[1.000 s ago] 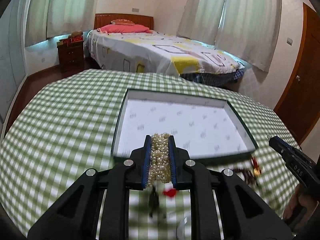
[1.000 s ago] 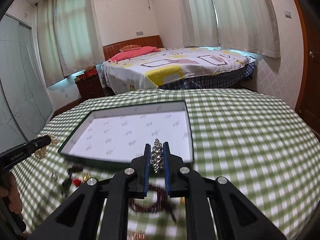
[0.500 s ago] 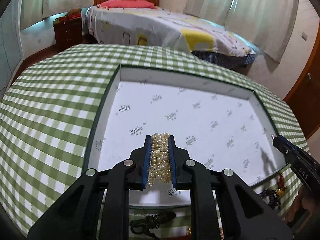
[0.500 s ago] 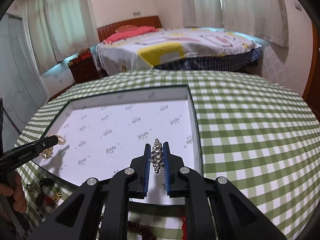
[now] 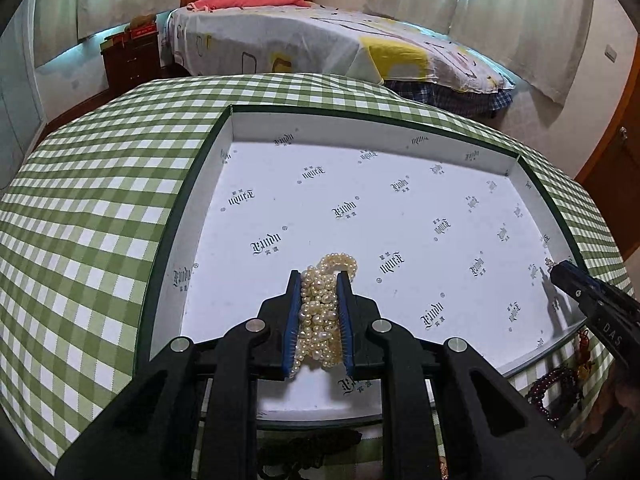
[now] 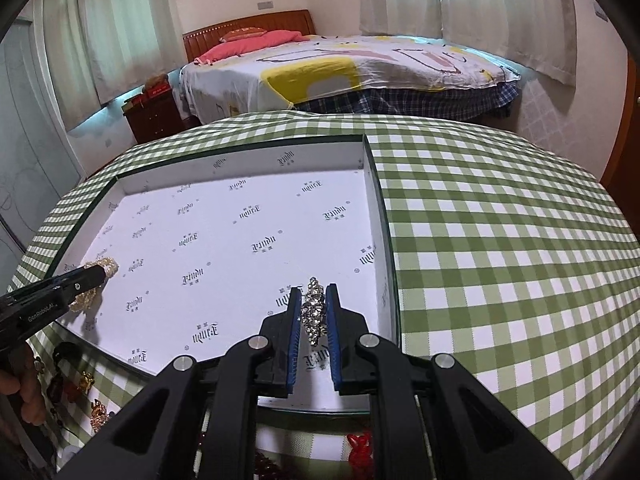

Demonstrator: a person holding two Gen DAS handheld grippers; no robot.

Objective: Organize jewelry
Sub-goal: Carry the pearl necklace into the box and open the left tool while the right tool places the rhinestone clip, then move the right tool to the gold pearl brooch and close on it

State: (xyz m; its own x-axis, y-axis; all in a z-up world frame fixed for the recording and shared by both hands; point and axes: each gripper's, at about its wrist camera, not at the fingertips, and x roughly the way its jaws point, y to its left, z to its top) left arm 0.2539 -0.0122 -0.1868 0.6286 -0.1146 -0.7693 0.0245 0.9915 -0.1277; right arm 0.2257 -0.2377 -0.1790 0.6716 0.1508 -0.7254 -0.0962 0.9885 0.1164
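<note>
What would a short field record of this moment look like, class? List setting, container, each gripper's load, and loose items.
setting: table with green checked cloth, bed behind
container: shallow open box, white printed lining
left gripper: shut on pearl strand, over the box's near left part
right gripper: shut on silver sparkly piece, over the box's near right part
loose items: dark red bead bracelet and red charm on the cloth, outside the box's near edge

Centre of my left view: lustrous cream pearl-bead bracelet [image 5: 320, 312] between matt black plastic gripper [image 5: 319, 314] fingers; behind, matt white printed-paper box lining [image 5: 360, 208]; left, green-checked woven cloth [image 5: 88, 216].
</note>
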